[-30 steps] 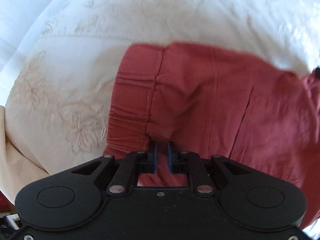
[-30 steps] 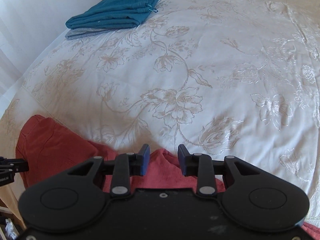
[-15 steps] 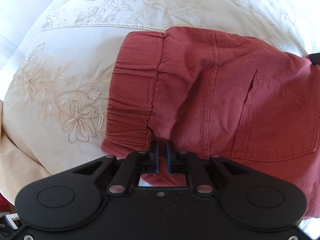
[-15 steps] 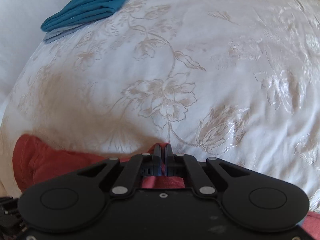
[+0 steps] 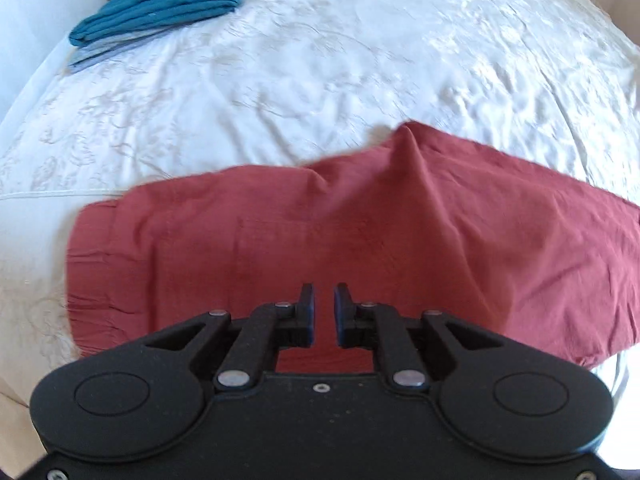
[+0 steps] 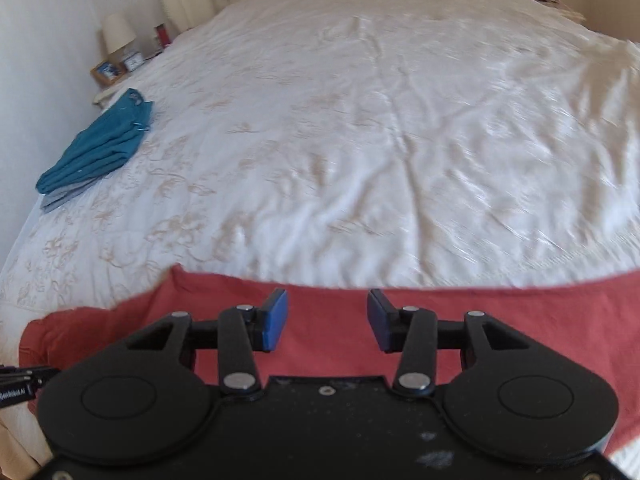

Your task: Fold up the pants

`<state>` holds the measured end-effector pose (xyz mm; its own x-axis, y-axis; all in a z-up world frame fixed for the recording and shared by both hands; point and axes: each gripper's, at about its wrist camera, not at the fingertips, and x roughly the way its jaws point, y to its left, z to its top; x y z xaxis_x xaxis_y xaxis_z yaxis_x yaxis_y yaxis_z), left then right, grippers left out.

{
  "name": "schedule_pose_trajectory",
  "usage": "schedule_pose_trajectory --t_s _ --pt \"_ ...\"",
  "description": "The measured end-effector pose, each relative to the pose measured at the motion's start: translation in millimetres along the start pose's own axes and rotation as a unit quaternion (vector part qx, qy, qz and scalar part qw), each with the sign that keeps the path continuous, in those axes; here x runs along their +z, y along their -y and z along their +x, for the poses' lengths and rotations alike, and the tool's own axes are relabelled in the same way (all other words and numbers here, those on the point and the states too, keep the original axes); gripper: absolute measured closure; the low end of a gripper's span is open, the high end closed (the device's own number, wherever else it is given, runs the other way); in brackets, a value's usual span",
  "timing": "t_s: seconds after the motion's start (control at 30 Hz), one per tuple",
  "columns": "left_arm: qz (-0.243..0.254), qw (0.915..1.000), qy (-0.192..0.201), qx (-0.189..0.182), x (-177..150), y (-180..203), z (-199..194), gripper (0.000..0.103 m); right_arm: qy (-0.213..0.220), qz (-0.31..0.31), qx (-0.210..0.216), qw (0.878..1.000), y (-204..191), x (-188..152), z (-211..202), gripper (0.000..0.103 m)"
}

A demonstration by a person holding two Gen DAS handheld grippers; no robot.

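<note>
Brick-red cotton pants (image 5: 360, 240), folded, lie along the near edge of the white floral-embroidered bedspread (image 6: 360, 140), long axis parallel to that edge, gathered waistband toward the near-left corner. Left gripper (image 5: 324, 312): blue pads narrowly apart, opening, nothing clamped, hovering over the pants. Right gripper (image 6: 327, 318): pads wide apart, opening, empty. Folded teal garment stack (image 5: 164, 4) lies near the left edge.

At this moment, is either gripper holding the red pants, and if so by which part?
Nothing is held. The left gripper and the right gripper, jaws opening, both sit above the red pants with nothing between their pads.
</note>
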<state>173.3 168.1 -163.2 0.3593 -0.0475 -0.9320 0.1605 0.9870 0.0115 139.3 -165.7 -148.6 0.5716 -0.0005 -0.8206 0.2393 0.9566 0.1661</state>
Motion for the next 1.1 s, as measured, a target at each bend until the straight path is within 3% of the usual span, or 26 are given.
schedule_pose_trajectory --t_s 0.1,0.13,0.3,0.53,0.77,0.9,1.1 --pt "0.025 0.9961 -0.059 0.061 -17 21 35 0.083 -0.011 0.024 -0.068 0.997 58 -25 -20 0.056" --pt "0.027 0.9954 -0.060 0.071 -25 21 47 0.083 -0.013 0.033 -0.091 0.995 77 -31 -26 0.056" --pt "0.000 0.9945 -0.057 0.088 -27 26 49 0.083 0.001 0.070 -0.176 0.982 171 -41 -49 0.056" --pt "-0.076 0.9879 -0.079 0.110 -16 19 49 0.086 0.026 0.109 -0.228 0.967 274 -21 -48 0.056" --pt "-0.071 0.9832 -0.084 0.146 -10 30 55 0.087 0.003 0.027 -0.188 0.982 321 11 -15 0.056" --pt "-0.078 0.9820 -0.078 0.153 -12 34 50 0.087 -0.024 -0.012 -0.136 0.990 328 29 11 0.057" --pt "-0.092 0.9805 -0.074 0.157 -14 34 49 0.087 -0.065 -0.057 -0.088 0.992 327 48 42 0.063"
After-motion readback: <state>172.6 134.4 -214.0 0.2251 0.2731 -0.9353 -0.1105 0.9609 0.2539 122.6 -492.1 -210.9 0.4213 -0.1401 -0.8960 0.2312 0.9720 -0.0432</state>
